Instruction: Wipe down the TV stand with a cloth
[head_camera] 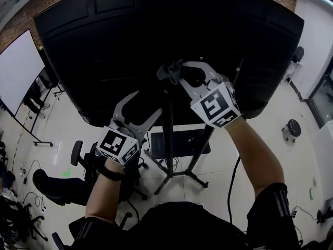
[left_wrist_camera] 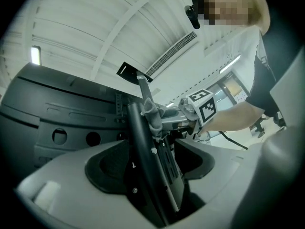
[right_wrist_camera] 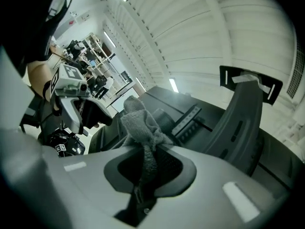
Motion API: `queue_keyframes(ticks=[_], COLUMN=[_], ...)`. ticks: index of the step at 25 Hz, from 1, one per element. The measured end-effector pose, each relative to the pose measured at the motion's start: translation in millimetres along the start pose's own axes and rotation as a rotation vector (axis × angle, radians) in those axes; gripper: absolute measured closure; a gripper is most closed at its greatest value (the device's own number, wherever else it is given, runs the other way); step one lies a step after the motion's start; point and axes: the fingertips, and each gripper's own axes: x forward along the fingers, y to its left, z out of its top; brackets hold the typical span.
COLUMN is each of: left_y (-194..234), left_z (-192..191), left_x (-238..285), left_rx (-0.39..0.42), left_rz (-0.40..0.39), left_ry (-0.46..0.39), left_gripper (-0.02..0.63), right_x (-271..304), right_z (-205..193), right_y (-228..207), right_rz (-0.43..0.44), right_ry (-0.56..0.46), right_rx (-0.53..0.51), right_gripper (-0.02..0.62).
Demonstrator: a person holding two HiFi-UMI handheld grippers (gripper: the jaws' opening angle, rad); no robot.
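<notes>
The left gripper (head_camera: 148,104) is spread wide, its jaws straddling the black pole of the TV stand (head_camera: 168,139) without clamping it. Higher on that pole, behind the TV (head_camera: 104,46), the grey cloth (head_camera: 169,73) is bunched against the metal, pinched tight in the right gripper (head_camera: 178,72). The cloth looks soft, light and floppy, so a thick fold probably gives the surest hold
</notes>
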Motion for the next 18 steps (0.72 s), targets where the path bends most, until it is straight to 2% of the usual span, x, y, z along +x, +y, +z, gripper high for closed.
queue_keyframes(ticks=[12, 18], left_y=[-15, -24], left_z=[-55, -78], left_x=[-8, -14], left_rx=[-0.072, -0.104], left_rz=[0.005, -0.003], left_ry=[0.083, 0.116], left_gripper=[0.284, 0.284], right_x=[-5, -6], right_z=[-51, -66], right_y=[74, 97], right_rz=[0.084, 0.105], right_ry=[0.041, 0.035], right_rx=[-0.089, -0.034], right_gripper=[0.549, 0.549])
